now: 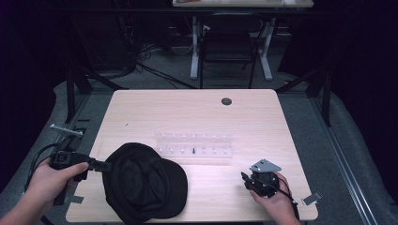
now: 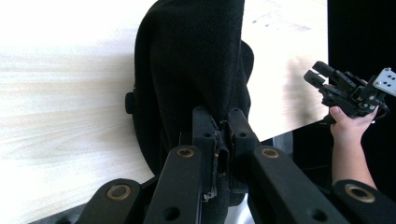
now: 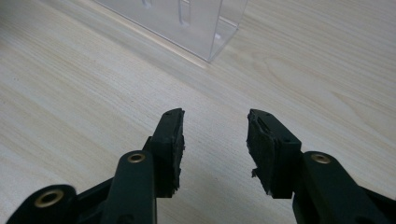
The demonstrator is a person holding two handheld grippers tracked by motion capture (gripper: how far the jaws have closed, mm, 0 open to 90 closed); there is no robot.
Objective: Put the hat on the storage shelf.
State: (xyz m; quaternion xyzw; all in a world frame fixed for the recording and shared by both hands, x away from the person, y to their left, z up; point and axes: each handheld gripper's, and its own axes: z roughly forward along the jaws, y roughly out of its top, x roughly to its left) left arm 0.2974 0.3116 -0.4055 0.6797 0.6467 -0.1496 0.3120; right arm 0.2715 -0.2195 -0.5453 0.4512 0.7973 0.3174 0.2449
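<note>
The soft, floppy black cap (image 1: 143,183) sits pinched at its edge in the left gripper's (image 1: 99,165) jaws, while the right gripper (image 3: 215,140) stands spread and empty.

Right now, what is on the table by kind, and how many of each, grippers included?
Black caps: 1, the black cap, its edge pinched by the left gripper.
Clear plastic racks: 1, the clear rack.
Grippers: 2, the left one and the right gripper, open and holding nothing.
Total: 4.

No legible text or labels
</note>
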